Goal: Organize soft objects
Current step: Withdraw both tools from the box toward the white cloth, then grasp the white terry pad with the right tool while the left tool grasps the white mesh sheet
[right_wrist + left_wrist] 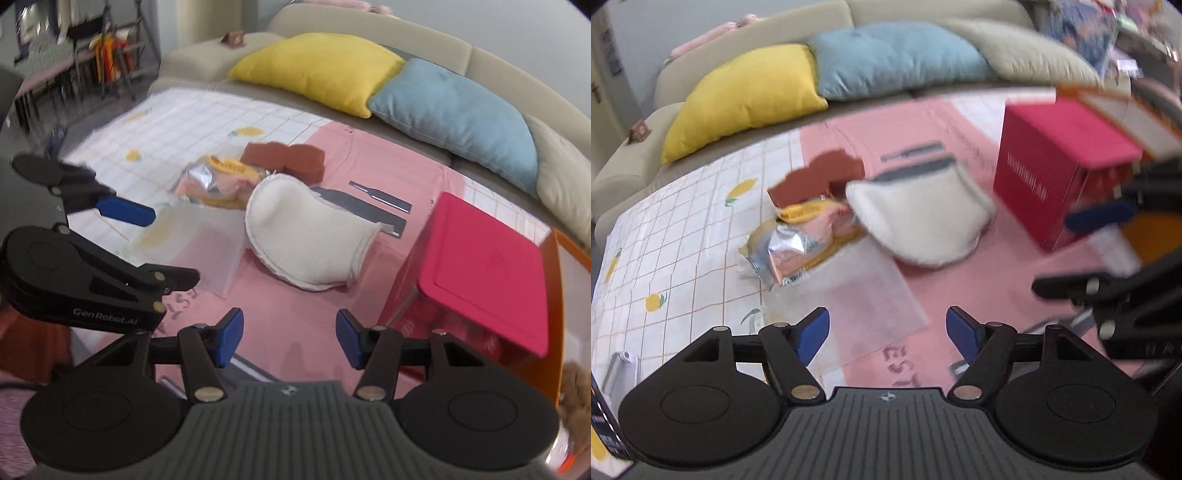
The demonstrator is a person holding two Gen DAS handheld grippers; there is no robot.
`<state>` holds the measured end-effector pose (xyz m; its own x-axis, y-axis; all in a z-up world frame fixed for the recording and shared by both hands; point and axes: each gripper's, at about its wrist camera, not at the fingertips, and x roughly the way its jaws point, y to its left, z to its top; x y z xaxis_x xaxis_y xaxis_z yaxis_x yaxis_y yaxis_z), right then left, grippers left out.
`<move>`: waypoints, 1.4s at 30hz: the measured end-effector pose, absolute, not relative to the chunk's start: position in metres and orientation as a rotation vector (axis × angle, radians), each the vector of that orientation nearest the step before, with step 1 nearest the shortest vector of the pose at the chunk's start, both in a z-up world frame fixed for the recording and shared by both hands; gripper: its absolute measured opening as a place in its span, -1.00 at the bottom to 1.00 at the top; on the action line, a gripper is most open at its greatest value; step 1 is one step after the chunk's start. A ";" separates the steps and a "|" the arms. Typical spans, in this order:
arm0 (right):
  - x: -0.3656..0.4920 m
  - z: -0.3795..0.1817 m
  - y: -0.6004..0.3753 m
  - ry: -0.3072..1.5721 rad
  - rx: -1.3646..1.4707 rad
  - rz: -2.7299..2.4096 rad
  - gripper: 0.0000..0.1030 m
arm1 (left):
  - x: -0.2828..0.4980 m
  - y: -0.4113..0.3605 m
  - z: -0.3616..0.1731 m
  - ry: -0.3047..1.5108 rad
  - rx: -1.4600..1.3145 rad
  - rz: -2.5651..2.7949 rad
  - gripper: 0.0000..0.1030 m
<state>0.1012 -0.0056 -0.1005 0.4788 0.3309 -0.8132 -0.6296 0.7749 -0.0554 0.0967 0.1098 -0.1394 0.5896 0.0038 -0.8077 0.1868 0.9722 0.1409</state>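
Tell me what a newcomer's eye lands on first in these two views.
The red box stands out at the right on the pink cloth, with a white fleecy pouch lying just left of it. Behind, a yellow cushion and a blue cushion lean side by side on the beige sofa. Both grippers, left and right, hang open and empty.

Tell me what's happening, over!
Left gripper open, empty. Right gripper open, empty. White pouch on pink cloth, untouched. Red box beside it; nothing in the way.
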 end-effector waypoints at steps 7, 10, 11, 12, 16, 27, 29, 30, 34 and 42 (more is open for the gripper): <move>0.126 -0.118 0.009 0.918 -0.440 0.622 0.06 | 0.105 0.113 -0.173 1.003 0.398 -0.154 0.66; 0.134 -0.124 0.015 0.940 -0.430 0.623 0.06 | 0.112 0.115 -0.182 1.022 0.365 -0.172 0.66; 0.135 -0.126 0.018 0.946 -0.431 0.626 0.06 | 0.114 0.116 -0.184 1.019 0.357 -0.166 0.66; 0.136 -0.128 0.020 0.950 -0.433 0.631 0.06 | 0.116 0.117 -0.186 1.017 0.352 -0.154 0.66; 0.142 -0.138 0.028 0.967 -0.442 0.645 0.06 | 0.122 0.121 -0.190 0.991 0.315 -0.123 0.80; 0.174 -0.163 0.057 0.860 -0.585 0.661 0.64 | 0.134 0.148 -0.198 0.966 0.122 -0.039 1.00; 0.184 -0.169 0.061 0.873 -0.578 0.664 0.64 | 0.135 0.152 -0.198 0.974 0.080 -0.035 1.00; 0.189 -0.173 0.062 0.895 -0.569 0.655 0.64 | 0.136 0.154 -0.198 0.978 0.063 -0.034 1.00; 0.204 -0.184 0.056 0.983 -0.444 0.621 0.56 | 0.135 0.156 -0.198 0.984 0.035 -0.029 1.00; 0.210 -0.180 0.051 1.013 -0.383 0.649 -0.50 | 0.137 0.156 -0.196 0.990 0.014 -0.019 0.96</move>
